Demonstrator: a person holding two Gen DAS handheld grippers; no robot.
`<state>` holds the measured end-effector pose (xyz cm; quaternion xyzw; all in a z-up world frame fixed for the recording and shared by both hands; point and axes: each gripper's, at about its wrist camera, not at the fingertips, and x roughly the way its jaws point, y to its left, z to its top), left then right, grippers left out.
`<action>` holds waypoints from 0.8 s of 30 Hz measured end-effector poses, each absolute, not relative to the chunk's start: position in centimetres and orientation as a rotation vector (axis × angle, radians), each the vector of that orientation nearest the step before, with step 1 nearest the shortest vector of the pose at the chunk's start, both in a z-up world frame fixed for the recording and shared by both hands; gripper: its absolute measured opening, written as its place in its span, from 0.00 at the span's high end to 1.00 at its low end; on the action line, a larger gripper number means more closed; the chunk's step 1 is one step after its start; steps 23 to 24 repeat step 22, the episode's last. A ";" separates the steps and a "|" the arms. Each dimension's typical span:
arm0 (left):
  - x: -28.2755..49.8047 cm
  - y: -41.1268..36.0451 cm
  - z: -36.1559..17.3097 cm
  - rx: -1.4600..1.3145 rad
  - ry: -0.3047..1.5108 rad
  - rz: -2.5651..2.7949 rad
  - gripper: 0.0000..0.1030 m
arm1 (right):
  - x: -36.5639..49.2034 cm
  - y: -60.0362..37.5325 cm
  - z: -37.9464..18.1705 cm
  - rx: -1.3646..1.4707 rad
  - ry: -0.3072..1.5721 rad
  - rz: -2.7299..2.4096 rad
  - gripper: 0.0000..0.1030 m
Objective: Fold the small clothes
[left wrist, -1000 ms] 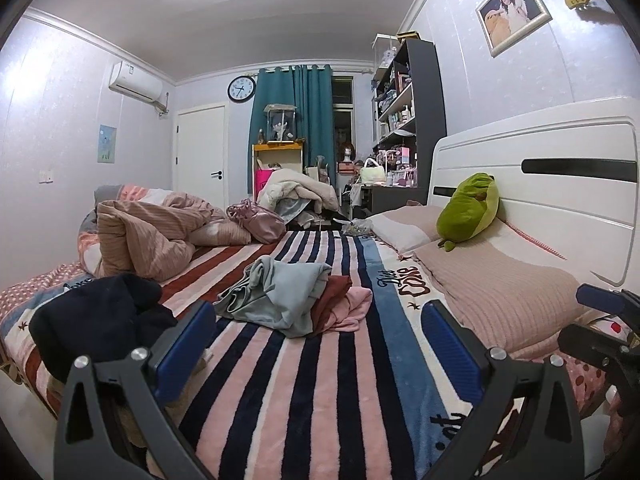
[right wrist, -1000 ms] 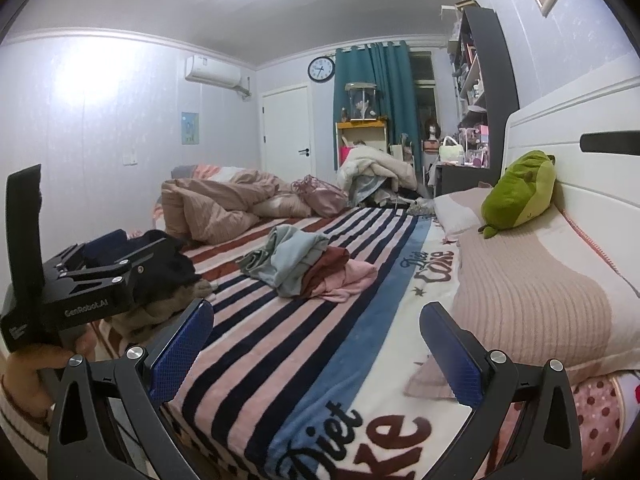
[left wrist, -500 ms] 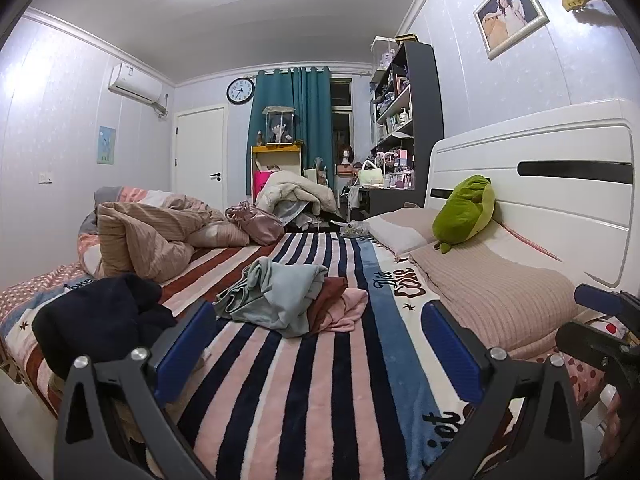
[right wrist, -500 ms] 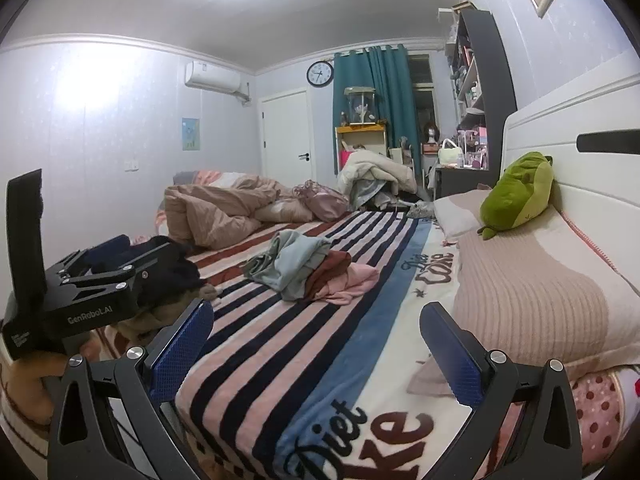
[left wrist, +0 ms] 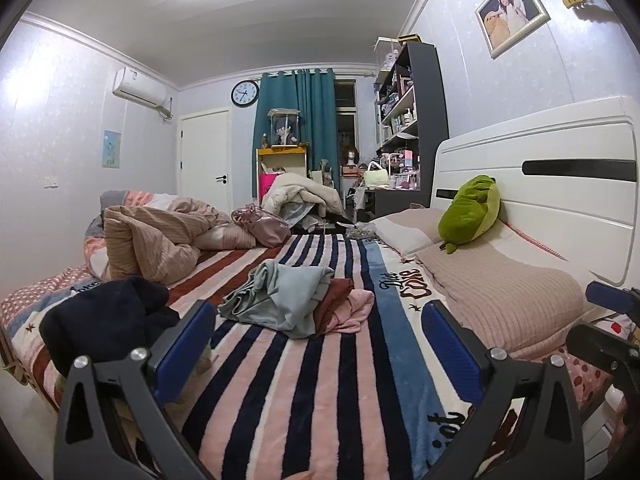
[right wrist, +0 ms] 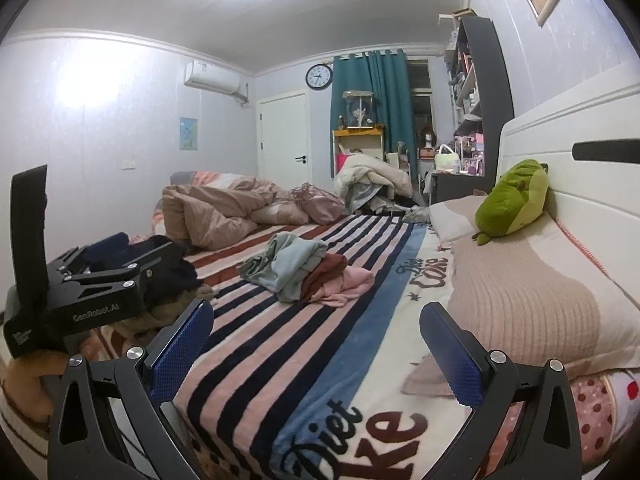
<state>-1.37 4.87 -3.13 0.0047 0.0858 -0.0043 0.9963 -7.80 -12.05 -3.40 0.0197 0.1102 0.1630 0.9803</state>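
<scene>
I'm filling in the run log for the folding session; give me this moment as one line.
phase: approach | left gripper: open, empty | right gripper: open, empty | clothes pile: unfolded on striped blanket, untouched

This is a lived-in home bedroom. A bed (left wrist: 320, 380) with a striped blanket fills the room, its white headboard (left wrist: 540, 184) on the right behind the pillows (left wrist: 500, 292). Beyond the bed's far end stand a door (left wrist: 204, 164), teal curtains (left wrist: 316, 120), a wall clock (left wrist: 245, 93) and cluttered shelves (left wrist: 404, 112).
</scene>
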 end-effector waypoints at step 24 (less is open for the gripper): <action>-0.8 5.7 -3.8 -0.014 0.209 0.001 0.01 | -7.7 -11.8 -3.0 0.043 0.226 0.347 0.00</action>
